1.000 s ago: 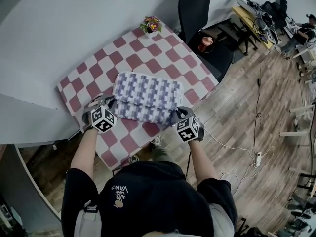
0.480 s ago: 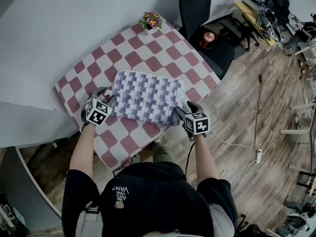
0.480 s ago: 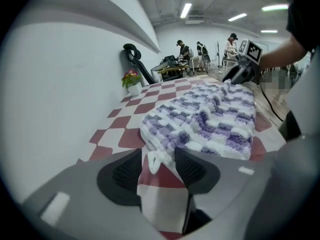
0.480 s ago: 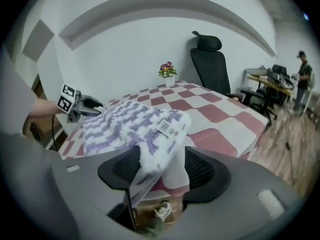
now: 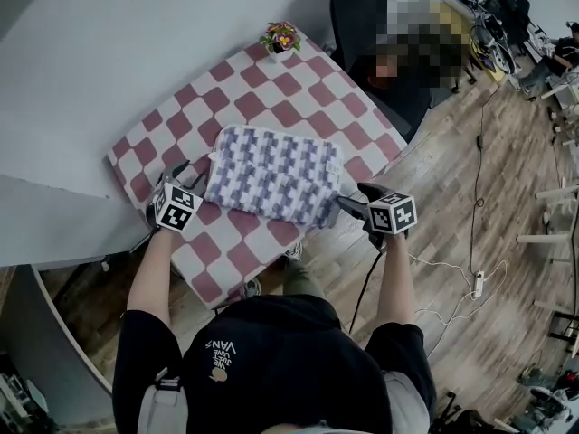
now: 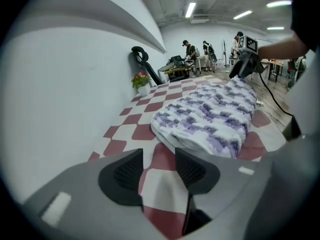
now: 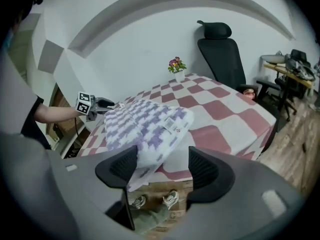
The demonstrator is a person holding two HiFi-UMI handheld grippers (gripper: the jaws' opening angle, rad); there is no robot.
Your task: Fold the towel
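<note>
The purple-and-white checked towel (image 5: 271,174) lies folded on the red-and-white checked table (image 5: 271,89). My left gripper (image 5: 192,188) sits just off the towel's left end, open, its jaws having just been opening; only tablecloth shows between the pads (image 6: 121,171). My right gripper (image 5: 351,204) hangs past the table's near right edge, open and wider, jaws also just opened. In the right gripper view the towel (image 7: 145,124) has a corner drooping over the table edge beyond the gap; neither pad presses on it. The left gripper view shows the towel (image 6: 210,116) ahead, the right gripper (image 6: 245,59) behind it.
A small flower pot (image 5: 280,39) stands at the table's far corner. A black office chair (image 5: 362,12) is behind it. A white wall runs along the table's left side. Cables and a power strip (image 5: 475,283) lie on the wooden floor at right.
Both grippers were shut on the towel's near edge and have let go. The left drew off to the left; the right swung out right, past the table edge. The towel stays folded.
</note>
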